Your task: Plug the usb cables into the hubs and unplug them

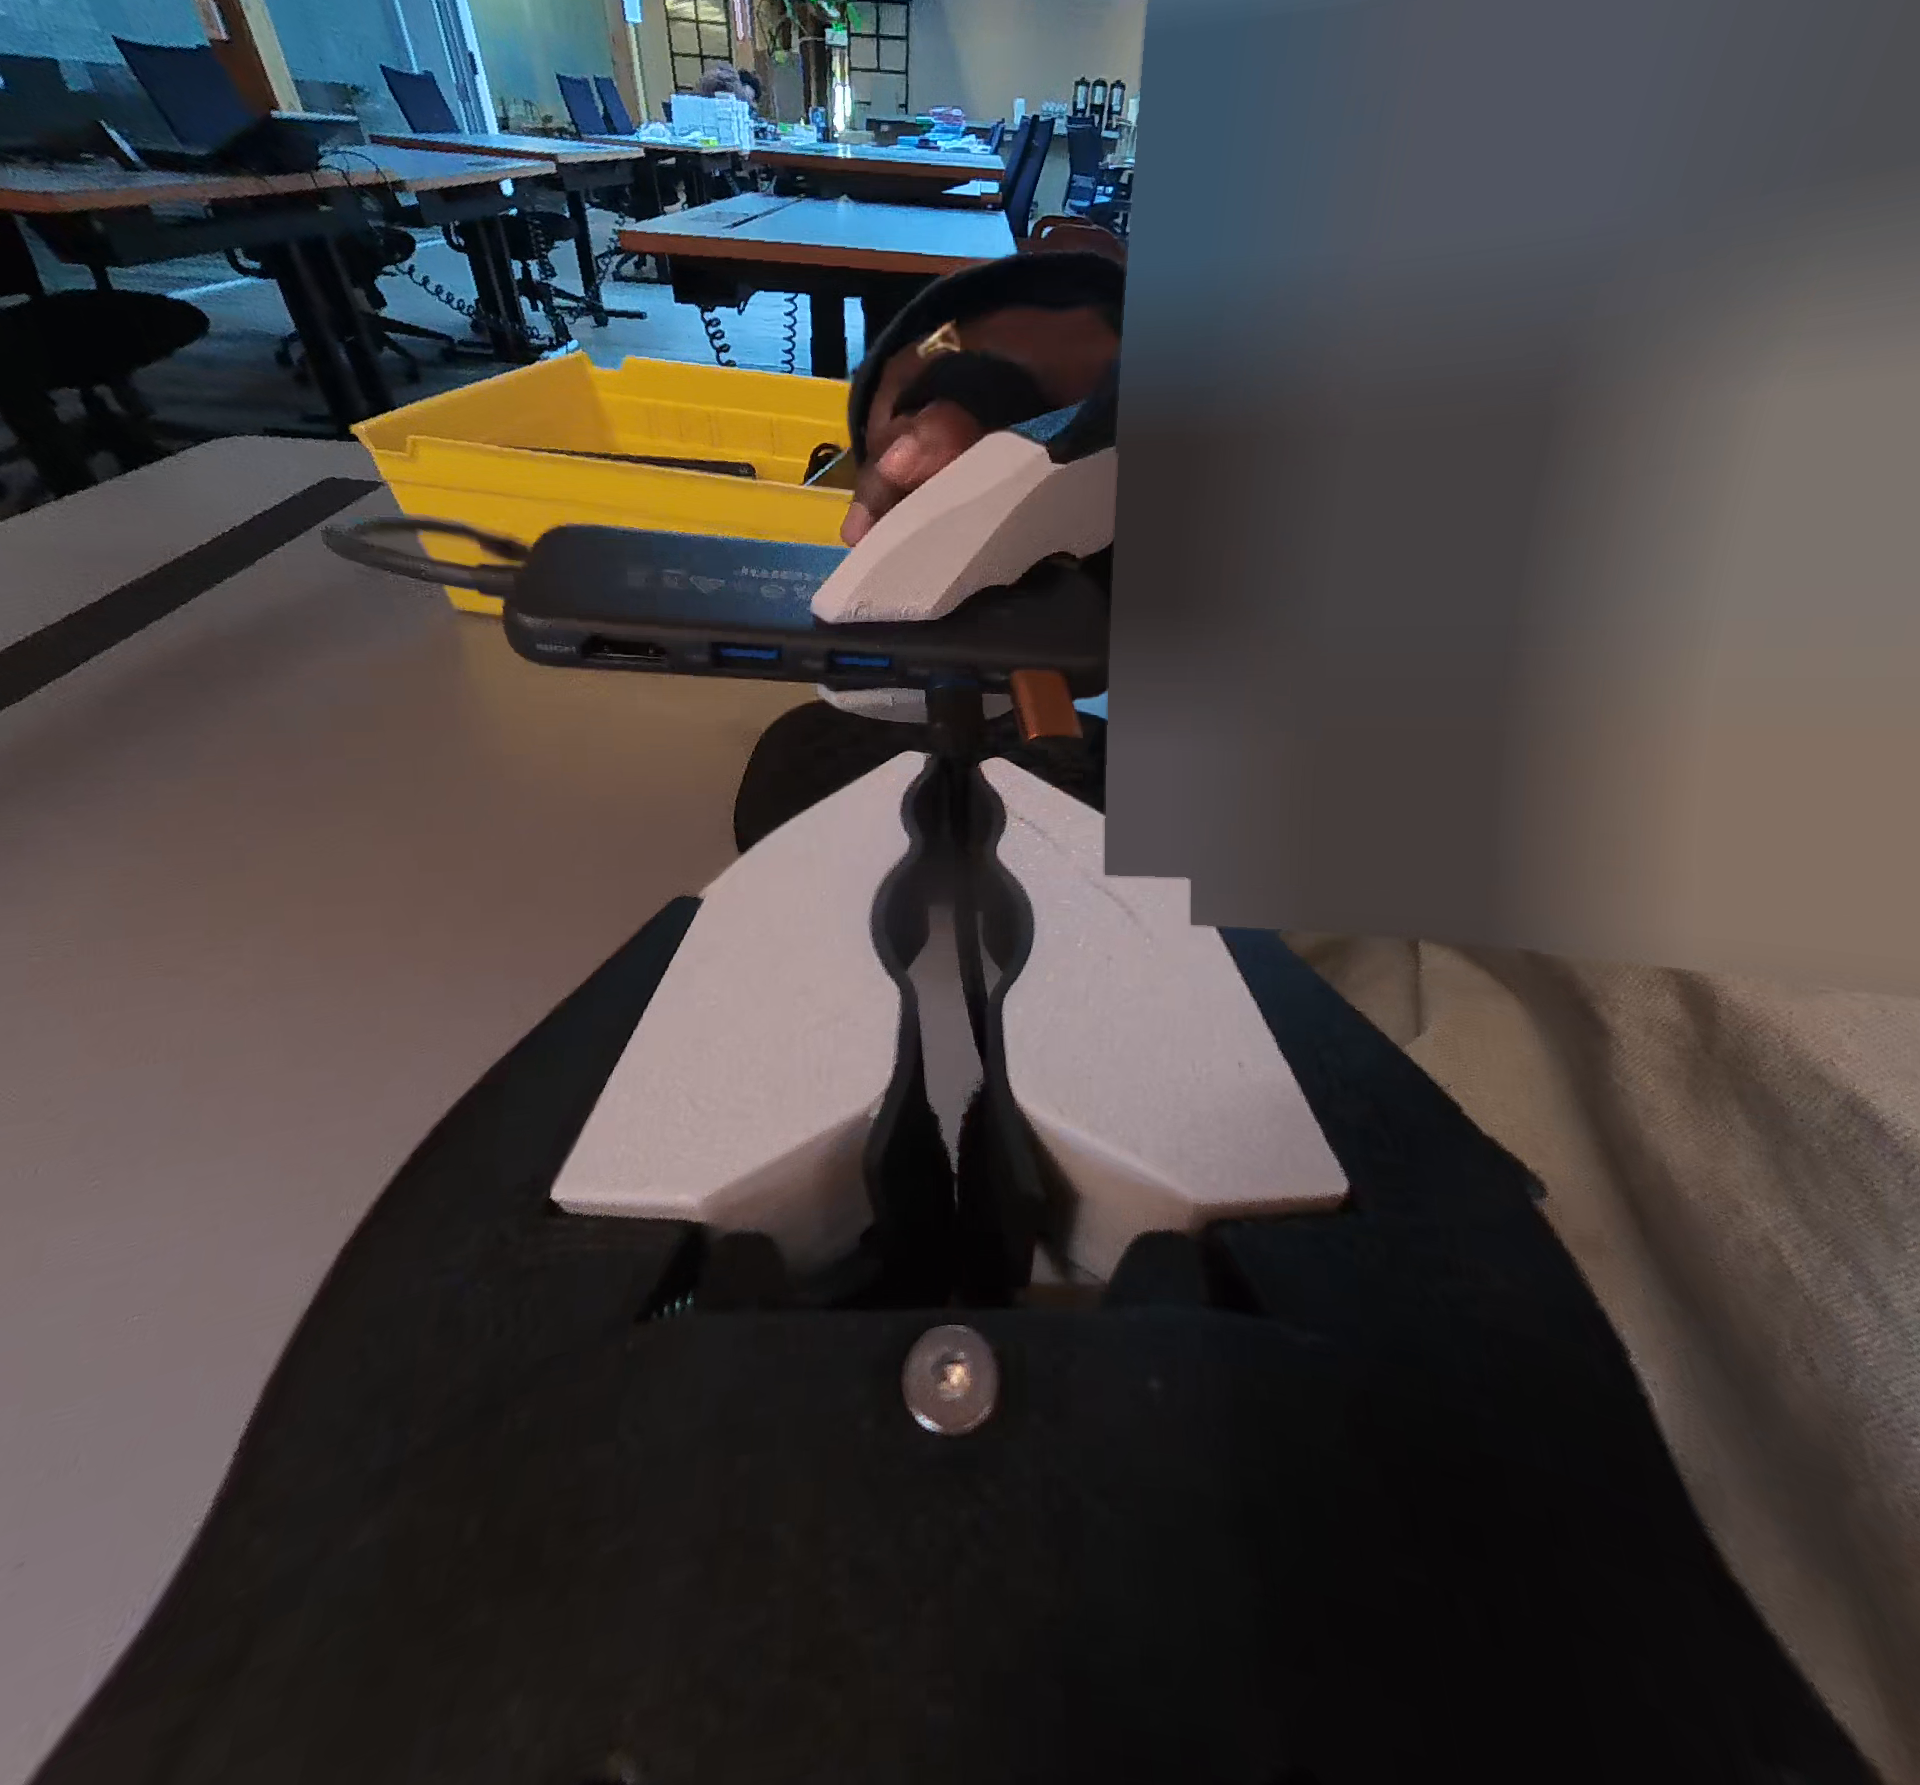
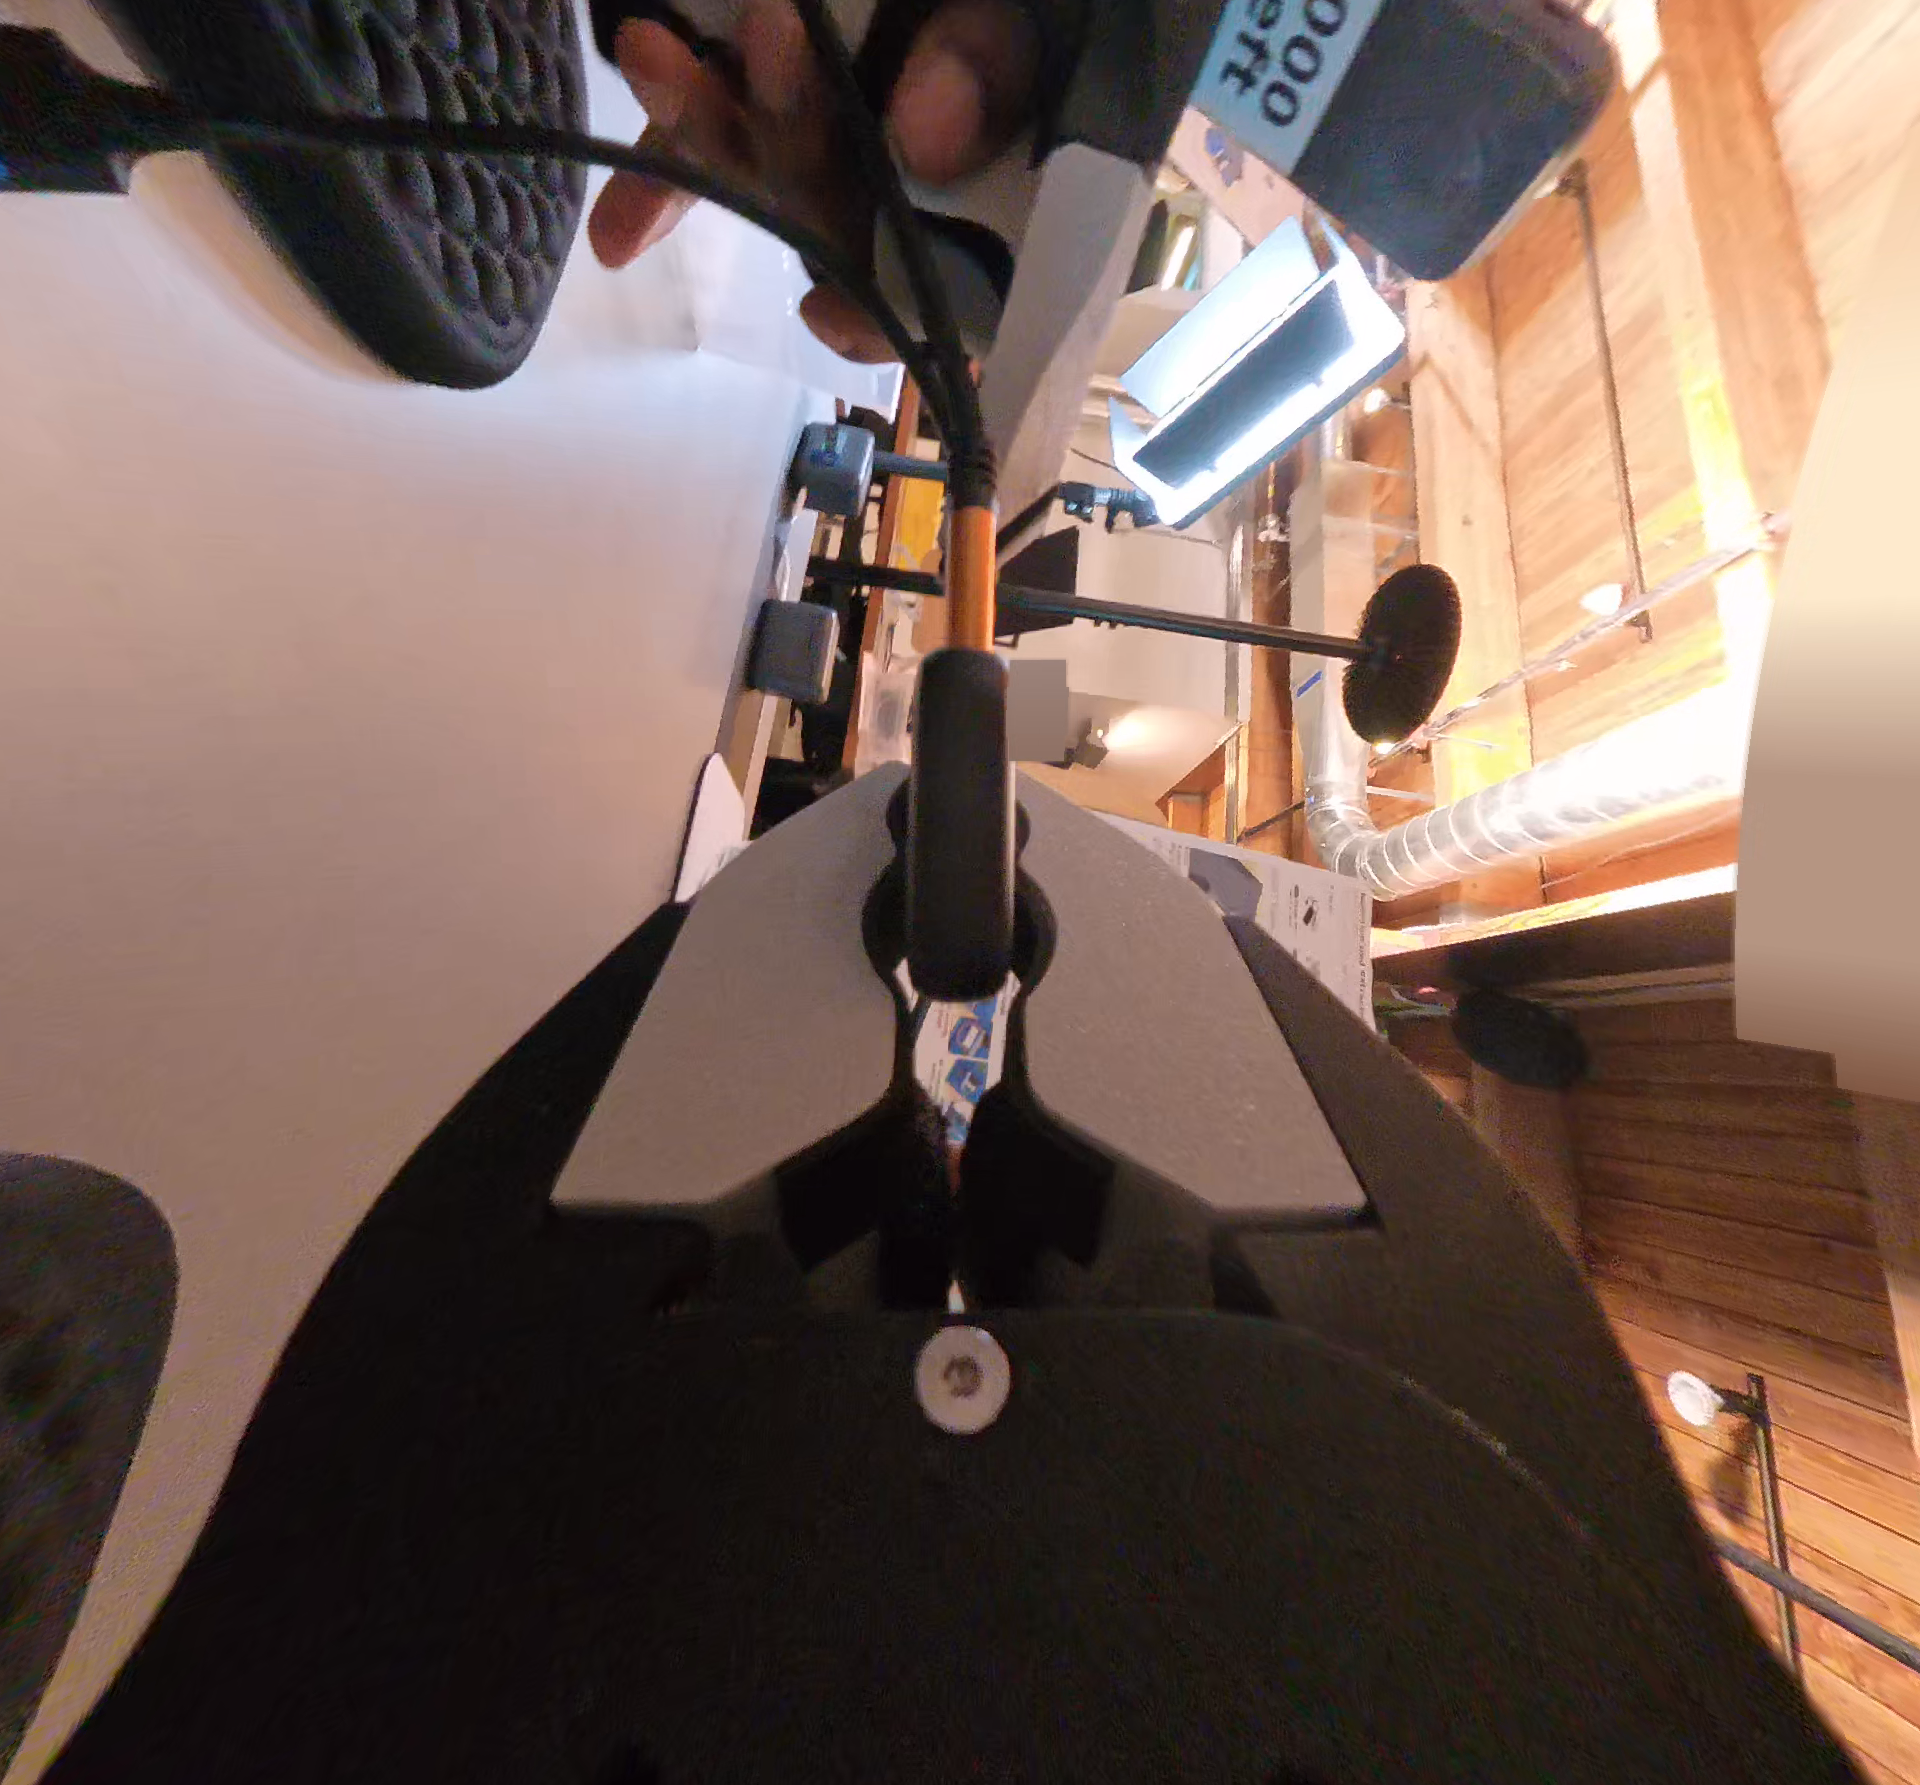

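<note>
USB cable (image 1: 954, 779), thin, black and bendy, sits pinched in the left gripper (image 1: 951, 779) near its stiff plug, while the right gripper (image 2: 961, 862) squeezes the light, hard, dark grey hub (image 1: 727, 592).

Dark hub (image 1: 727, 608) held level above the table, blue ports facing out, black cable (image 1: 951, 727) and orange-collared plug (image 1: 1044, 705) at its edge

Hub (image 1: 727, 608): dark matt plastic casing, smooth, faint sheen on top.
Plug sleeve (image 1: 1042, 705): copper-coloured metal, satin, lower right of hub.
Cable (image 2: 644, 161): black, smooth rubbery sheath.
Bin (image 1: 582, 457): yellow plastic, smooth, semi-gloss.
Worktop (image 1: 312, 852): pale laminate, matt, with dark strip at left.
Left gripper (image 1: 951, 779): jaws of pale grainy plastic; matt black body; bright metal screw.
Pad (image 2: 364, 73): dark, dimpled texture, upper left.
</note>
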